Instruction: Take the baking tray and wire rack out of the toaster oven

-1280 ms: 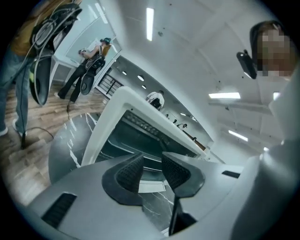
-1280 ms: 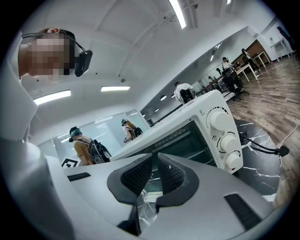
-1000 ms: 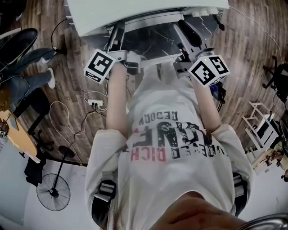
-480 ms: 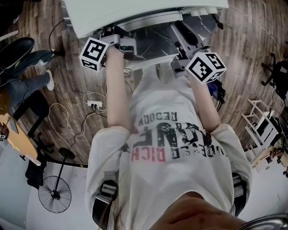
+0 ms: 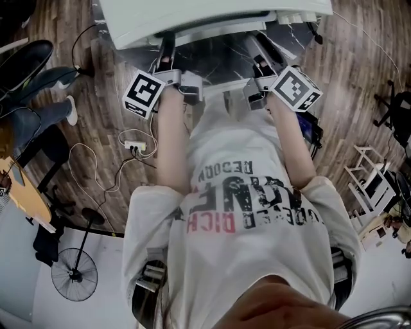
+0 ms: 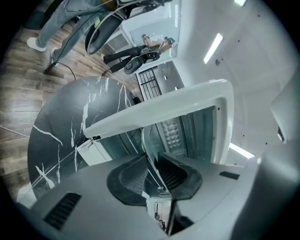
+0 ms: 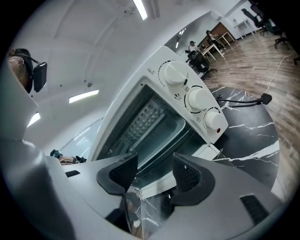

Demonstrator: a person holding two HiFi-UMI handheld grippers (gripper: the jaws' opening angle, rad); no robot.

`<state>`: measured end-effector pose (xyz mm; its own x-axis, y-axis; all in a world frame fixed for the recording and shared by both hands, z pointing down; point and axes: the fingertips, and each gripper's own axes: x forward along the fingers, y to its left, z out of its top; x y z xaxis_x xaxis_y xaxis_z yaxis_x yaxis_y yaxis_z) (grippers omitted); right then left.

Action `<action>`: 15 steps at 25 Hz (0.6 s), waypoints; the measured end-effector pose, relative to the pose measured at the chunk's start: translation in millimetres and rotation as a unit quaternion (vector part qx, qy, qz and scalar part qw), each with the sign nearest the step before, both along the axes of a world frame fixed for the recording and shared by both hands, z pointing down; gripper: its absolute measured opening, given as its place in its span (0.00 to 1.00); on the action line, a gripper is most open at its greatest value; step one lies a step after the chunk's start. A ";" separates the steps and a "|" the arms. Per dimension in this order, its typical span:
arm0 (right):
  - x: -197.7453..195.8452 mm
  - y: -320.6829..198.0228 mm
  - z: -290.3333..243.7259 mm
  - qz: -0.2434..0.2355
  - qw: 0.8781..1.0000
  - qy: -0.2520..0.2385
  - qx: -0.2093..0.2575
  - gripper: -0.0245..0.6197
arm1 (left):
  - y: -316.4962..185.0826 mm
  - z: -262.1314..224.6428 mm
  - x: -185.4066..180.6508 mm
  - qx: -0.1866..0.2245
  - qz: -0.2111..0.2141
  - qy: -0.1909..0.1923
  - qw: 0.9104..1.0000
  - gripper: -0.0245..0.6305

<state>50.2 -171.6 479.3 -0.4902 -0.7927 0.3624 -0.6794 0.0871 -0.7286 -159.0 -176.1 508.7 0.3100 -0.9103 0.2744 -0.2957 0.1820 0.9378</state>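
The white toaster oven (image 5: pixel 192 19) stands on a black marble table (image 5: pixel 221 61) with its door down. In the right gripper view the pale baking tray (image 7: pixel 161 133) sits inside the oven (image 7: pixel 187 101). I cannot make out the wire rack. My left gripper (image 5: pixel 168 54) reaches into the oven mouth. Its jaws have just been closing, and the pads now press a thin metal edge, the tray's rim (image 6: pixel 146 143), between them (image 6: pixel 153 161). My right gripper (image 5: pixel 260 61) hangs before the opening at the right. Its jaws (image 7: pixel 154 171) have just been opening and stand open with nothing between them, above the door's white edge (image 7: pixel 157 186).
The oven's three knobs (image 7: pixel 197 99) are on its right side. Wood floor surrounds the table, with cables and a power strip (image 5: pixel 135 149), a floor fan (image 5: pixel 74 273), a black chair (image 5: pixel 26 58) and a person's legs (image 5: pixel 38 109) at the left.
The left gripper swung out left and came back into the oven mouth. The right gripper rolled and moved a little closer to the oven.
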 end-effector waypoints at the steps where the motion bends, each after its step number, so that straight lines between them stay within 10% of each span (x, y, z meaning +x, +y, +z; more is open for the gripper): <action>1: 1.0 -1.9 2.8 0.005 1.000 -0.004 -0.004 0.36 | 3.3 -0.4 1.2 0.000 0.004 0.000 1.000 0.13; 15: 22.5 -25.6 29.3 0.075 0.996 -0.034 -0.038 0.35 | 36.9 -0.3 9.9 -0.010 0.036 -0.009 0.999 0.14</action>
